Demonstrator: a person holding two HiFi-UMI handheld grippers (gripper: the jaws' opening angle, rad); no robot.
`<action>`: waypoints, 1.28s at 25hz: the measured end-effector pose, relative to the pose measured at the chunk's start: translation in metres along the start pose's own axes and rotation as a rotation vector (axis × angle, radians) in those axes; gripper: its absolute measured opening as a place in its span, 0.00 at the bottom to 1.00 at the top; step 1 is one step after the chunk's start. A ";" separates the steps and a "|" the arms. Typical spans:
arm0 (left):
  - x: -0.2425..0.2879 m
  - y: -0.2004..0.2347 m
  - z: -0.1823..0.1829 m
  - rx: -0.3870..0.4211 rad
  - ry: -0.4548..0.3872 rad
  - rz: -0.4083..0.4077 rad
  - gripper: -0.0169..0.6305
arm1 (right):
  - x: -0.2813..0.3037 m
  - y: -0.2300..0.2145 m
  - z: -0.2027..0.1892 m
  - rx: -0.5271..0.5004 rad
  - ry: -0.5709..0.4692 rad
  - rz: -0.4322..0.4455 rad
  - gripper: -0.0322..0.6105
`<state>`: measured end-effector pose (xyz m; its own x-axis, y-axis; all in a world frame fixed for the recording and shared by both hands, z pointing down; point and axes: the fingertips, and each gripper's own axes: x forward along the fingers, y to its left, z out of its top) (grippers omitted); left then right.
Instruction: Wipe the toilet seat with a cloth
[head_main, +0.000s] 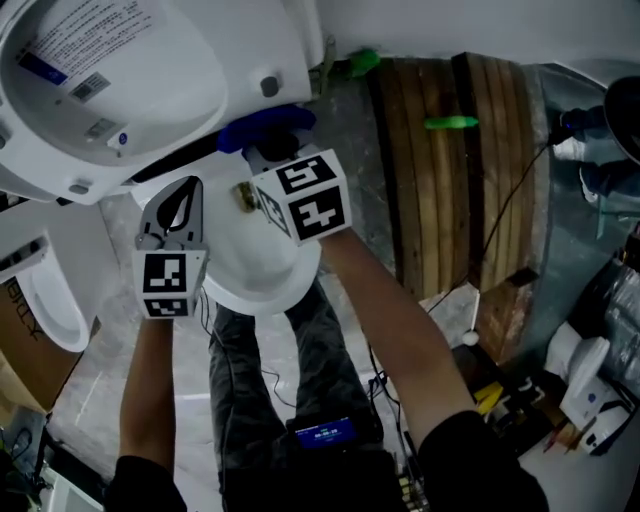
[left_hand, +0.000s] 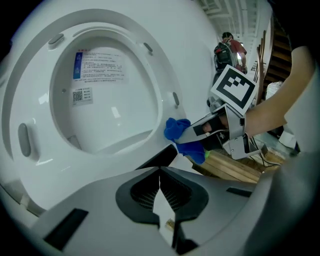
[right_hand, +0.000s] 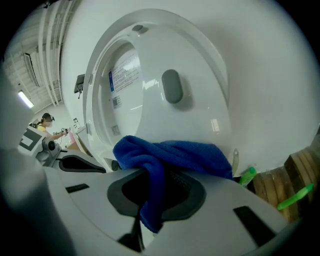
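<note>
Right gripper (right_hand: 152, 200) clamped on bunched blue cloth (right_hand: 170, 155), at raised toilet seat's (left_hand: 35, 90) lower edge. Left gripper (left_hand: 161, 192) jaws together, empty. Cloth looks soft, light, floppy; best gripped mid-bunch.

Glossy, smooth white plastic on the toilet seat (left_hand: 35, 85), bright with glints, and a flat printed paper label (left_hand: 97, 65) stuck inside the lid. Soft, fuzzy blue cloth (right_hand: 170, 155), matt and nappy, in the right claw (right_hand: 146, 200); matt pale grey plastic on both claw bodies, with ribbed black rubbery-looking pads inside the left claw (left_hand: 161, 185). Rough brown wooden slats (head_main: 430, 200) with dark gaps, beside a grey, veined, stone-looking floor (head_main: 100, 370) with a faint sheen.
</note>
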<state>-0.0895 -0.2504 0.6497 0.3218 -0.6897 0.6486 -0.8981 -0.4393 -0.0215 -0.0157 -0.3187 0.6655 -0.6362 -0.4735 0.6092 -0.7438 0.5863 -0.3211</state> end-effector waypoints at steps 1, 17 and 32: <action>0.001 -0.004 0.005 0.005 -0.006 -0.003 0.05 | -0.004 -0.002 0.003 -0.002 -0.007 0.001 0.13; -0.021 -0.023 0.071 0.062 -0.063 0.021 0.05 | -0.057 0.005 0.086 -0.047 -0.124 0.042 0.13; -0.063 0.010 0.138 0.090 -0.147 0.093 0.05 | -0.082 0.019 0.185 -0.088 -0.220 0.017 0.13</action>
<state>-0.0774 -0.2905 0.5036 0.2849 -0.8034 0.5229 -0.8976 -0.4150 -0.1486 -0.0154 -0.3907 0.4756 -0.6849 -0.5894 0.4285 -0.7181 0.6458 -0.2593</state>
